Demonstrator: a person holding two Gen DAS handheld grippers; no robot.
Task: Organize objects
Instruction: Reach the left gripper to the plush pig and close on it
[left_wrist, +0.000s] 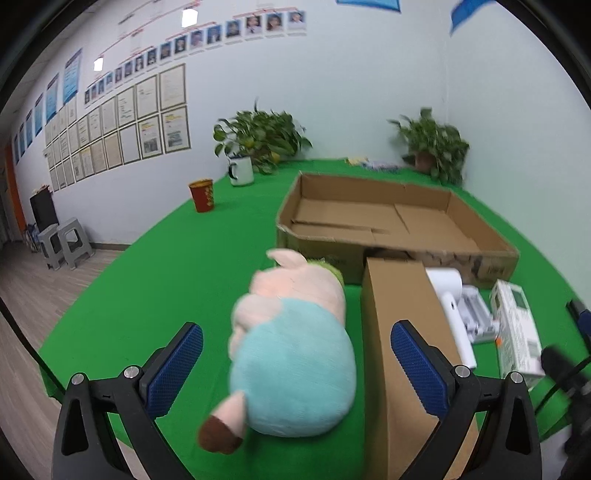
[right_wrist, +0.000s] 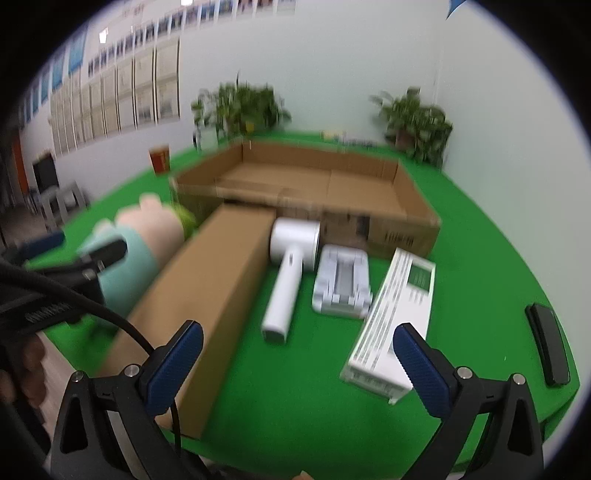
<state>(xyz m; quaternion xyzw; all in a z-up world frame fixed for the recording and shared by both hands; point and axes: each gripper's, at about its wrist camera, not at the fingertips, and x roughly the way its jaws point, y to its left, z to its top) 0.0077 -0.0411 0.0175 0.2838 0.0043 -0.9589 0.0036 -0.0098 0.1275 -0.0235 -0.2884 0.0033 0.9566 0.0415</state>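
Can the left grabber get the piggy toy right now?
Probably yes. The left gripper has its jaws wide open, one on each side of the plush pig, and nothing lies in between. The tall brown box stands close on the right side, so that jaw has little room.

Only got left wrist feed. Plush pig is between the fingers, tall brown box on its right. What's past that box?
Observer: A white hair dryer lies flat on the green cloth, right beside the long brown box.
Operator: Anything further right?
Observer: A black flat device lies alone near the table's right edge, beyond the white carton.
Operator: Right hand-held gripper busy?
Observer: No. The right hand-held gripper is open and holds nothing, above the cloth in front of the hair dryer.
Operator: Big open box?
Observer: The open cardboard box looks empty inside.
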